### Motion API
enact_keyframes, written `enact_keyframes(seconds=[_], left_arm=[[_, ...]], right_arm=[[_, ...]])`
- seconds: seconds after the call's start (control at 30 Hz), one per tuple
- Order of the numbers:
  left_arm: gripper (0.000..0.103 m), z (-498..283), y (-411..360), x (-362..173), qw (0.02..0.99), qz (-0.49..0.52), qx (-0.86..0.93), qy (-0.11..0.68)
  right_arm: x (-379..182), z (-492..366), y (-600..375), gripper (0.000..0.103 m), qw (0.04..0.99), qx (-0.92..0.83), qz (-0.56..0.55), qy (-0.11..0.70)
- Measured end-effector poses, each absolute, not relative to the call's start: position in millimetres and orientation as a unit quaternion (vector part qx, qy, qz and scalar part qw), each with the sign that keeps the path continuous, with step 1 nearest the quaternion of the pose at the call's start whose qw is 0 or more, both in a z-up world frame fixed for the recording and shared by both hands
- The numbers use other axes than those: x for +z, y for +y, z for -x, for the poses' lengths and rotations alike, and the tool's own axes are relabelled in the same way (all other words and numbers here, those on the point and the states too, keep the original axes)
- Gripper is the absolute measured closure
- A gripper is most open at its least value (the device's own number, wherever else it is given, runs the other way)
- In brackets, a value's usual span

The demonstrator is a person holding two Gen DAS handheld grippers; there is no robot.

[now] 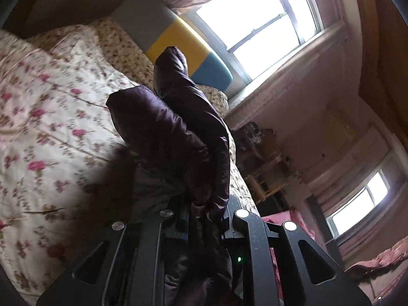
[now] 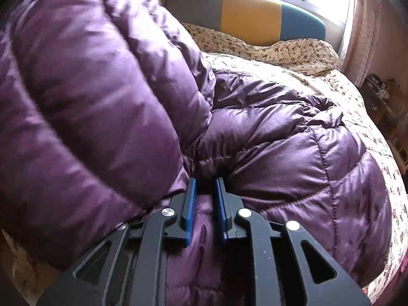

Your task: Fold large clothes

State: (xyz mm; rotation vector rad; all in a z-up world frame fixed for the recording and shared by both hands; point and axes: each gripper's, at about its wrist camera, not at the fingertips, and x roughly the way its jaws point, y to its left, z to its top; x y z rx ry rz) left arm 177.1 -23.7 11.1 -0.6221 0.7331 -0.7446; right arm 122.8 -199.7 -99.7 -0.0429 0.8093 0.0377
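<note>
A purple quilted puffer jacket [image 2: 267,137] lies bunched on a floral bedspread [image 2: 367,127]. In the right wrist view one padded part [image 2: 97,81] rises close at the left. My right gripper [image 2: 206,191] is shut on a fold of the jacket between its blue pads [image 2: 190,199]. In the left wrist view my left gripper [image 1: 204,211] is shut on a dark purple part of the jacket [image 1: 178,132], lifted above the bedspread [image 1: 51,127], with the fabric draped over the fingers.
A grey, yellow and teal headboard [image 2: 250,12] stands at the head of the bed below a bright window [image 1: 255,25]. Shelves with clutter [image 1: 262,153] stand beside the bed. A second window [image 1: 362,204] and pink fabric [image 1: 382,257] show at the right.
</note>
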Motion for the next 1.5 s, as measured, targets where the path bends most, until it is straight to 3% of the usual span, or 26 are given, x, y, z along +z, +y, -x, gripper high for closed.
enact_keyframes(seconds=[0.1,0.2,0.5,1.0,1.07,1.2,1.5], left_arm=[[0.087,-178,-44,18,0.826,0.272,-0.347,0.351],[0.088,-180,-71,26,0.838,0.238,-0.334,0.359],[0.088,-177,-154,18,0.845,0.146,-0.348,0.379],[0.086,-191,-283,-63,0.804,0.051,-0.387,0.448],[0.07,-186,-278,-57,0.8,0.054,-0.397,0.446],[0.047,-177,-250,-31,0.796,0.083,-0.425,0.423],[0.044,-159,-160,14,0.819,0.153,-0.422,0.358]], right_arm=[[-83,-105,-214,0.066,0.923,0.016,0.018,0.383],[-70,-90,-232,0.063,0.926,-0.02,0.032,0.377],[-48,-57,-307,0.062,0.911,-0.143,0.086,0.376],[-71,-31,-382,0.063,0.888,-0.182,0.043,0.42],[-73,-30,-381,0.062,0.888,-0.179,0.04,0.421],[-72,-28,-370,0.062,0.891,-0.17,0.033,0.42],[-59,-13,-343,0.061,0.898,-0.153,0.039,0.411]])
